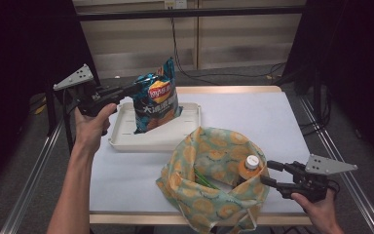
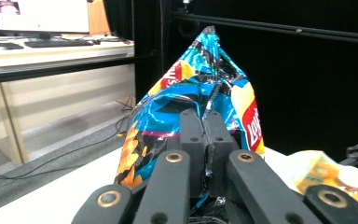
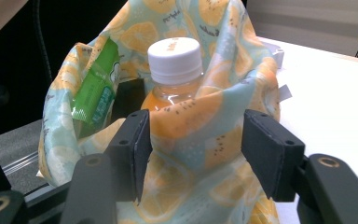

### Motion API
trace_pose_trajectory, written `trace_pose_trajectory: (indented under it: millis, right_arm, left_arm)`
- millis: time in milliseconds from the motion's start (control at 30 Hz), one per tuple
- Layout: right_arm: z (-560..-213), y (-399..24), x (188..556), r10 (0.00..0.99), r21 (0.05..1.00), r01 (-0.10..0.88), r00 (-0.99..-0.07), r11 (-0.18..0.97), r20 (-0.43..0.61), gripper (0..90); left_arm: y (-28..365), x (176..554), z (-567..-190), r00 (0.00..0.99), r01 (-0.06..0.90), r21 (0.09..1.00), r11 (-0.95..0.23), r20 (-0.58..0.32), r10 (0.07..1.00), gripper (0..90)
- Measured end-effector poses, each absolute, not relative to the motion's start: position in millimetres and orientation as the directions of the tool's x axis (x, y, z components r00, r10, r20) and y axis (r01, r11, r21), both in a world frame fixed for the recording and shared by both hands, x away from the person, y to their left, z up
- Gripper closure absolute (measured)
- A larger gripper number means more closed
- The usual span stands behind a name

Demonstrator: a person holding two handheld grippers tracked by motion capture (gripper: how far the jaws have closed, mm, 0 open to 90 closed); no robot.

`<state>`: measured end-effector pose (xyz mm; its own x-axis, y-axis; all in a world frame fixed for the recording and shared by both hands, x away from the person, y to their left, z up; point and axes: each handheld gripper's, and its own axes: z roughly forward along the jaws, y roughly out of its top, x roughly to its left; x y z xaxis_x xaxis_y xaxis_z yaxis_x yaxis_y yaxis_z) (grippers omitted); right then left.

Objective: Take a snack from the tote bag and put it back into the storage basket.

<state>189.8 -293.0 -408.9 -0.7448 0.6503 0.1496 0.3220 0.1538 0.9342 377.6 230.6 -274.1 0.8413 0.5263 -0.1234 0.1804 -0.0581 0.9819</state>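
Fabric bag (image 1: 214,180): nearest cam, front edge of table (image 1: 282,117). R gripper (image 1: 268,174): jaws apart, bag's rim fabric betw. them; whether pads press it, can't tell. In bag: orange bottle (image 1: 249,168) w/ white cap, green packet (image 3: 95,88). L gripper (image 1: 135,88): jaws together, clamped on chip bag (image 1: 157,97), held upright over white tray (image 1: 126,134), just behind the fabric bag.
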Motion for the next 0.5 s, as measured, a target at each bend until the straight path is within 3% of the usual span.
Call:
trace_pose_trajectory:
  millis: [500]
  right_arm:
    - [-409, -293, 191, 0.647, 0.933, 0.322, -0.748, 0.159, 0.148, 42.6]
  left_arm:
    - [252, 411, -312, 0.801, 0.239, 0.969, -0.067, -0.158, 0.578, 88.8]
